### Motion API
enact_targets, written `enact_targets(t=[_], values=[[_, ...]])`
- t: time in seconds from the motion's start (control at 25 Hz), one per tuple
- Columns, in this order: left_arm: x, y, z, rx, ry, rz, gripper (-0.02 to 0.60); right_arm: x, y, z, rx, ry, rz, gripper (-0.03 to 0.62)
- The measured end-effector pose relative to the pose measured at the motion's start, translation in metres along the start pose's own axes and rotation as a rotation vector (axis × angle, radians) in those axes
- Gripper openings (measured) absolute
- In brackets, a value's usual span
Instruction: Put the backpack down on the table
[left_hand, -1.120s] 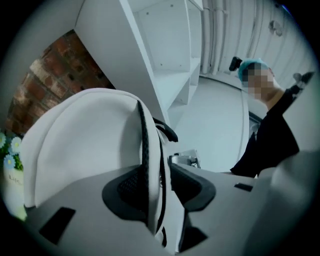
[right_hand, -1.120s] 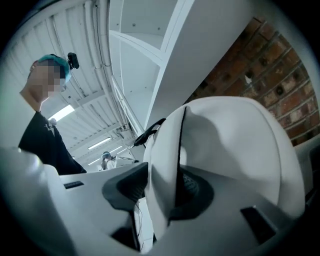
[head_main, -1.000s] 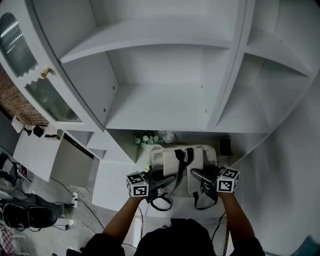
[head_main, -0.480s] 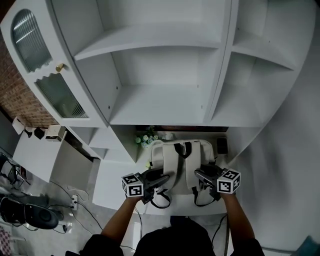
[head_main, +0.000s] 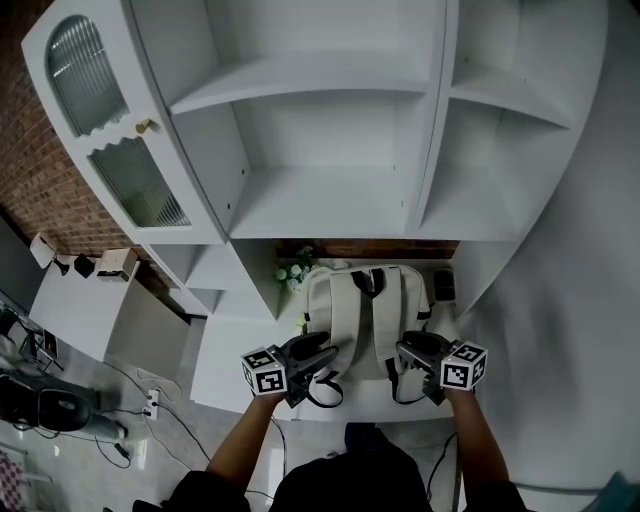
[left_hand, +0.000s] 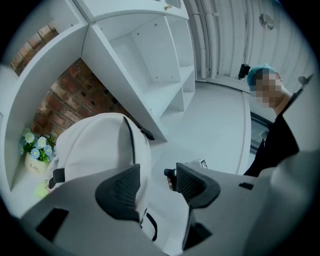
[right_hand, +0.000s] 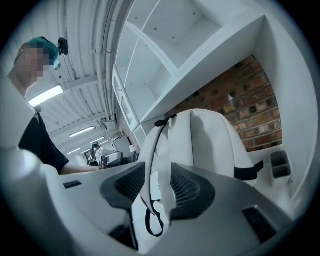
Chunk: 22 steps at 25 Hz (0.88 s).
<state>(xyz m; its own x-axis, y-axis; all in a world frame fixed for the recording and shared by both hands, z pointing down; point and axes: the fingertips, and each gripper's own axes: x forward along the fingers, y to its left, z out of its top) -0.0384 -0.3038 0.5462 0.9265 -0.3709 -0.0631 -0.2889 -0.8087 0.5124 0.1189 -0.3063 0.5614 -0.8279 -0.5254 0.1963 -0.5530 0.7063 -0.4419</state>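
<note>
Overhead, white shelves span a white table backed by brick wall.

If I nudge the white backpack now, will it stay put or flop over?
Likely floppy: the backpack is fabric, and its straps dangle loose. It seems to stand upright on the table, so a high push might tip it.

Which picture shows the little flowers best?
The left gripper view: the flowers look biggest and clearest there, beside the backpack. The head view shows them tiny. The right gripper view misses them.
</note>
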Motion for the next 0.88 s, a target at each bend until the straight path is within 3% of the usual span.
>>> enact_targets(t=[0.24,0.56,0.76,0.88], values=[[-0.017,-0.022,0.004,0.032,-0.014,0.001,0.224,-0.001,0.029,0.009,-0.041,-0.024,0.018,0.17],[-0.035,-0.043,-0.012,0.032,-0.002,0.007,0.224,0.003,0.069,-0.014,-0.062,-0.008,0.031,0.17],[-0.035,-0.072,-0.021,0.08,0.067,0.048,0.224,-0.001,0.099,-0.016,-0.081,-0.03,0.031,0.17],[-0.033,-0.1,-0.026,0.129,0.093,0.015,0.222,-0.004,0.117,-0.019,-0.106,-0.026,0.029,0.17]])
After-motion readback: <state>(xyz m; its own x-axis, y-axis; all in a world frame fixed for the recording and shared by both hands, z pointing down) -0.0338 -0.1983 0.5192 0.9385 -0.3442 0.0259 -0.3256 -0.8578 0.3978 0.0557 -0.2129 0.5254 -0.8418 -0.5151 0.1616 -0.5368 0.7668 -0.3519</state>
